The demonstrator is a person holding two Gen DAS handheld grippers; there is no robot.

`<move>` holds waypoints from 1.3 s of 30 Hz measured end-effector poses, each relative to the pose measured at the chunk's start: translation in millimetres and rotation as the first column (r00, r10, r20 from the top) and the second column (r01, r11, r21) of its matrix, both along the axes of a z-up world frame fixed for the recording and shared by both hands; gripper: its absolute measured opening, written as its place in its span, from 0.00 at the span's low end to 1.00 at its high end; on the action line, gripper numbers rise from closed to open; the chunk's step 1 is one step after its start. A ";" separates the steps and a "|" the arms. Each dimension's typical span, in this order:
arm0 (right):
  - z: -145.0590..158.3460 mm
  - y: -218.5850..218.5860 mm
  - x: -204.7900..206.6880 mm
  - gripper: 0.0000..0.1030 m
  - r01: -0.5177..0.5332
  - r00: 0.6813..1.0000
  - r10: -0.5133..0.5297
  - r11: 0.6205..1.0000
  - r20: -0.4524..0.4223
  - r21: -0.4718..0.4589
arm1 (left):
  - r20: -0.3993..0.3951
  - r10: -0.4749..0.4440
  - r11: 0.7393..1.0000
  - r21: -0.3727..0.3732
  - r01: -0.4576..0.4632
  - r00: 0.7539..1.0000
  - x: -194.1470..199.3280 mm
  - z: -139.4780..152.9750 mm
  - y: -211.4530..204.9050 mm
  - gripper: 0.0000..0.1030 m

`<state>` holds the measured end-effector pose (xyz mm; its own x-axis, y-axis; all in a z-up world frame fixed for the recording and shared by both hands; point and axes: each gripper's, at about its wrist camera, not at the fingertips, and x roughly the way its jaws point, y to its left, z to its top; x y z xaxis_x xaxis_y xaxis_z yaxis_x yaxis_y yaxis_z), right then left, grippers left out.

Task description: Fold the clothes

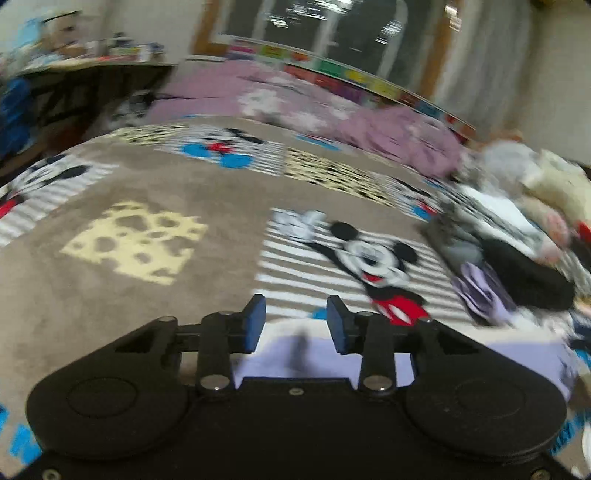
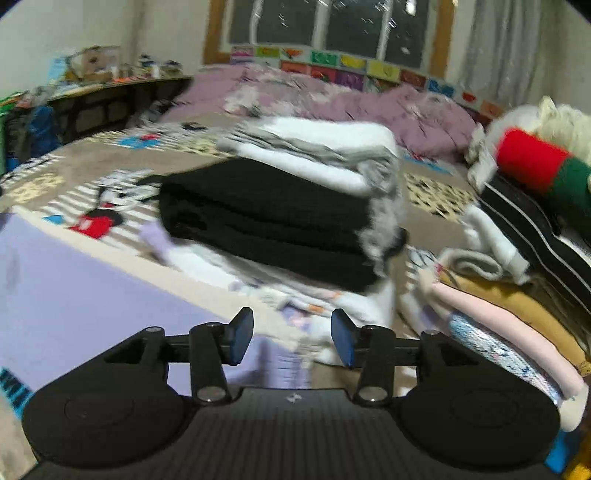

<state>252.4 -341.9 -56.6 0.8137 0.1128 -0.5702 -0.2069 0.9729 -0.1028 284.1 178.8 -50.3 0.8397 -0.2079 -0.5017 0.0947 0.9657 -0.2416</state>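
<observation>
Both of your tongs are apart and hold nothing: the left tongs (image 1: 296, 323) hover over the near edge of the lavender garment (image 1: 332, 354), and the right tongs (image 2: 292, 338) hang over the same lavender garment (image 2: 74, 295) where it meets the foot of the folded pile (image 2: 280, 206).

The step in hand looks like taking hold of that flat lavender piece to begin a fold. It lies spread on the Mickey Mouse rug (image 1: 147, 184), just in front of you, with its right side running close to the stack. Bring each pair down on a corner or hem rather than the middle, so the cloth lifts as a clean edge. Close fully on a single layer; thin fabric like this will likely slip if you pinch only a wrinkle. With the right tongs, keep clear of the black sweater (image 2: 266, 218) and the white and grey folded clothes (image 2: 321, 155) on top of it, since a nudge could topple the pile. Lift both sides together and level, so the fold line stays straight.

You are working on the floor, not a raised surface. Beyond the rug lies a purple floral quilt (image 2: 332, 96), with a dark window (image 2: 332, 26) above it. A cluttered low shelf (image 2: 110, 96) runs along the left wall. To the right sit more unsorted clothes, including a red and green knit (image 2: 539, 173).
</observation>
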 end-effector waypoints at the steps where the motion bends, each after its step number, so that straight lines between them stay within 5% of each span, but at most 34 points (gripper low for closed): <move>1: -0.6 9.2 -3.7 0.46 -0.029 1.000 0.030 0.999 0.006 -0.017 | -0.002 -0.034 0.999 0.020 0.034 0.999 -0.1 -1.3 -7.9 0.34; 4: -10.8 26.9 0.4 0.44 -0.061 0.998 0.061 0.998 -0.017 -0.026 | -0.083 -0.100 0.986 0.125 0.110 0.991 8.1 -17.6 -33.3 0.34; 6: -23.8 24.6 10.7 0.44 0.001 0.998 -0.004 0.999 -0.062 -0.053 | -0.167 -0.115 0.952 0.263 0.157 0.979 15.4 -40.5 -51.8 0.34; 8: -39.4 14.3 15.6 0.44 0.060 0.990 -0.072 0.994 -0.124 -0.096 | -0.146 -0.116 0.951 0.269 0.152 0.983 13.1 -38.0 -52.1 0.34; 12: -27.3 -21.7 -6.9 0.45 0.151 0.988 -0.147 0.984 -0.049 0.098 | -0.049 -0.118 0.968 0.219 0.126 0.992 0.2 -18.0 -43.9 0.34; 15: -19.9 -44.7 -16.9 0.44 0.210 0.977 -0.212 0.952 -0.016 0.224 | -0.010 -0.195 0.949 0.252 0.191 0.981 -14.0 -12.9 -60.7 0.34; 19: -29.0 -68.9 -15.4 0.45 0.281 0.959 -0.268 0.841 -0.094 0.463 | 0.016 -0.418 0.877 0.271 0.398 0.909 -44.7 -9.4 -110.6 0.34; 21: -41.3 -65.7 -12.0 0.45 0.286 0.958 -0.249 0.821 -0.140 0.494 | -0.003 -0.505 0.827 0.286 0.484 0.863 -57.9 -13.5 -137.6 0.34; 24: -57.8 -52.2 -11.4 0.42 0.305 0.951 -0.243 0.841 -0.192 0.448 | -0.089 -0.545 0.782 0.305 0.544 0.833 -61.1 -34.1 -174.4 0.32; 26: -62.6 -45.7 -12.7 0.42 0.313 0.948 -0.258 0.859 -0.187 0.405 | -0.165 -0.589 0.706 0.370 0.604 0.791 -69.9 -54.0 -195.3 0.30; 27: -63.1 -43.5 -14.3 0.42 0.314 0.948 -0.264 0.866 -0.177 0.390 | -0.149 -0.595 0.695 0.398 0.599 0.790 -74.8 -54.4 -197.8 0.28; 29: -64.4 -39.8 -16.8 0.42 0.311 0.949 -0.271 0.878 -0.159 0.365 | -0.148 -0.581 0.724 0.355 0.591 0.800 -74.6 -40.0 -190.0 0.29; 31: -66.4 -43.9 -21.0 0.42 0.315 0.949 -0.279 0.868 -0.148 0.385 | -0.039 -0.581 0.753 0.355 0.554 0.813 -82.0 -26.3 -179.5 0.29; 33: -67.7 -50.5 -26.3 0.42 0.320 0.948 -0.287 0.848 -0.140 0.424 | -0.020 -0.587 0.769 0.301 0.565 0.809 -80.8 -26.1 -177.0 0.29; 36: -72.4 -70.1 -40.8 0.42 0.316 0.948 -0.288 0.786 -0.138 0.531 | -0.074 -0.608 0.700 0.420 0.577 0.791 -89.4 -44.1 -198.2 0.29; 39: -70.5 -84.0 -44.8 0.45 0.312 0.948 -0.284 0.725 -0.146 0.614 | -0.040 -0.655 0.660 0.455 0.598 0.754 -102.3 -39.8 -210.4 0.29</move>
